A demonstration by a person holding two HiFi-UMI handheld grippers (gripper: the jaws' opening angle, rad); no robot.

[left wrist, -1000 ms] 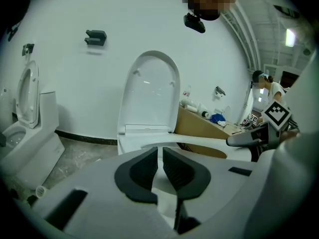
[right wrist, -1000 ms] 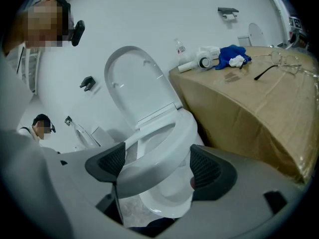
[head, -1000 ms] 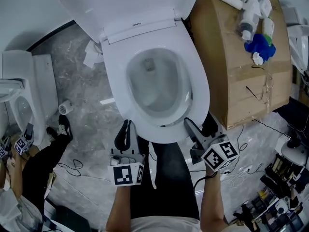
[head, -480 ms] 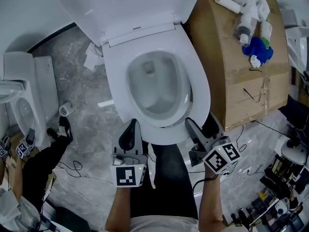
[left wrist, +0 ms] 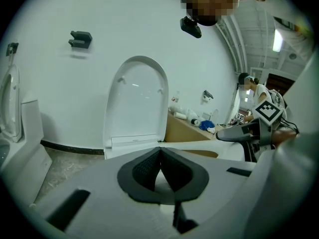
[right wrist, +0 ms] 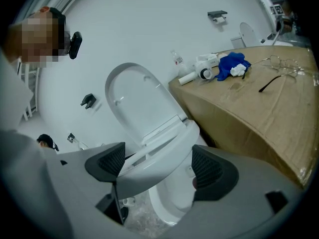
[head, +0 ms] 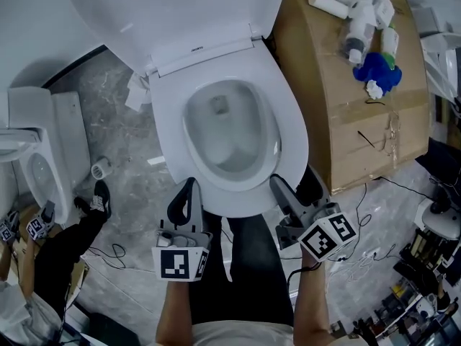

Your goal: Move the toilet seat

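Observation:
The white toilet seat [head: 292,132] lies over the bowl, with the lid [head: 180,6] upright behind it. My left gripper [head: 189,189] is at the seat's front left rim. In the left gripper view [left wrist: 160,151] its pads meet, shut, with nothing visible between them and the seat [left wrist: 202,144] just beyond. Whether they touch the rim I cannot tell. My right gripper [head: 277,184] stands open at the front right rim. In the right gripper view [right wrist: 157,163] the seat [right wrist: 164,151] runs across between the spread pads, and neither pad presses on it.
A cardboard box [head: 360,121] stands right of the toilet with bottles and a blue cloth [head: 374,71] on top. A second toilet [head: 36,157] is at the left, with a paper roll [head: 101,168] and another person's shoe [head: 99,193] on the marble floor. Cables lie near my legs.
The left jaws have closed from slightly apart to shut. Both grippers have risen a little at the seat's front rim.

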